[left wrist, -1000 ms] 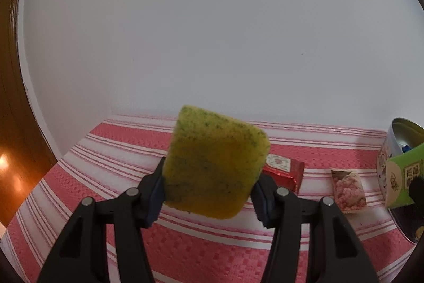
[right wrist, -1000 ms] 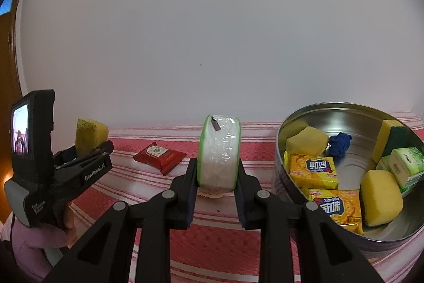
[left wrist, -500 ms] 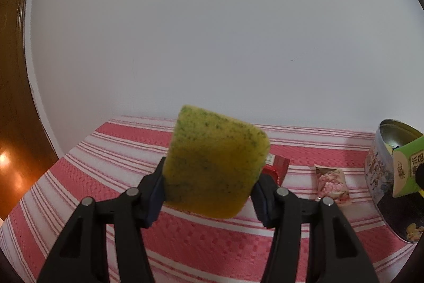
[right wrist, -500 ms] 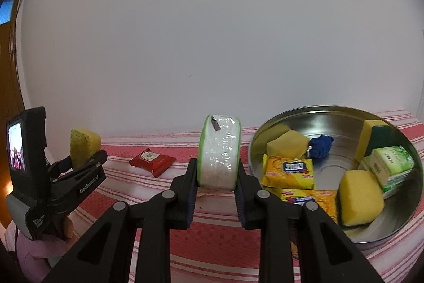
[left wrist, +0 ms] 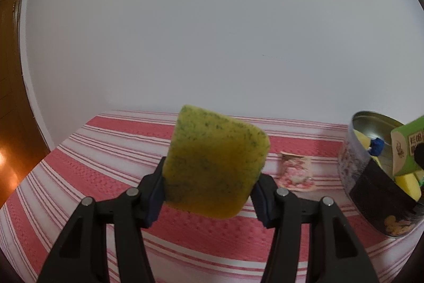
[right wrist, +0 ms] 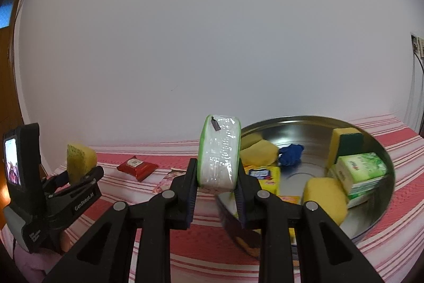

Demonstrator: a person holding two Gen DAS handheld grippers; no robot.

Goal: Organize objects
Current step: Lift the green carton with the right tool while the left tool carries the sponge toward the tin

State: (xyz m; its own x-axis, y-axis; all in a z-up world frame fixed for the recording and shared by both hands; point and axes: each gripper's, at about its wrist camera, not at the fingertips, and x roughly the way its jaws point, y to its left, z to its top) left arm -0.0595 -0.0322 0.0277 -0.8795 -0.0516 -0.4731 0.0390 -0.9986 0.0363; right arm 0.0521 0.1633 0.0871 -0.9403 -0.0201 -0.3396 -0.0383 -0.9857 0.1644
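Observation:
My left gripper is shut on a yellow sponge flecked with green, held up above the red-and-white striped cloth. In the right wrist view that same left gripper shows at the far left with the sponge. My right gripper is shut on a white tissue pack with green edges, held upright beside the left rim of a round metal tin. The tin sits at the right edge of the left wrist view, with the green pack partly in front of it.
Inside the tin lie yellow sponges, yellow snack packets, a blue object, a green-backed sponge and a green tissue pack. A red packet and a pink-printed sachet lie on the cloth. A white wall stands behind.
Both grippers have travelled rightwards with their loads. The tin has come further into the left wrist view, and in the right wrist view it has slid left, under the tissue pack.

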